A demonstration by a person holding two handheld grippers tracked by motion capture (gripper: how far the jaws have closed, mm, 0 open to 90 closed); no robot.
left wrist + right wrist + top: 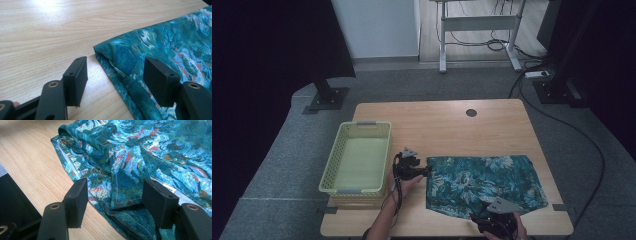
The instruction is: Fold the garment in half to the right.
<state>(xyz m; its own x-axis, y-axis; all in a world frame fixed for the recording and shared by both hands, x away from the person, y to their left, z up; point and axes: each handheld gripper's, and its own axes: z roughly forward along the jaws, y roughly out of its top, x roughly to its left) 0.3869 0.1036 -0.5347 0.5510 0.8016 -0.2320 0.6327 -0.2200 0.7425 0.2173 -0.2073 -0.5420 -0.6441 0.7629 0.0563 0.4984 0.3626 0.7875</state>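
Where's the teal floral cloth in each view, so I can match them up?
High view: teal floral cloth lies right of centre, near the front edge.
Left gripper view: right side, its corner between the open jaws.
Right gripper view: upper right, its hem between the open jaws.
Shared landmark: wooden table.

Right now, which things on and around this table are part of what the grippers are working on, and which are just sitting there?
In use:
- teal patterned cloth
- left gripper, open at the cloth's left edge
- right gripper, open at its near edge

Lying about:
- yellow basket, apart from the cloth
- white desk frame on the floor behind
- power strip
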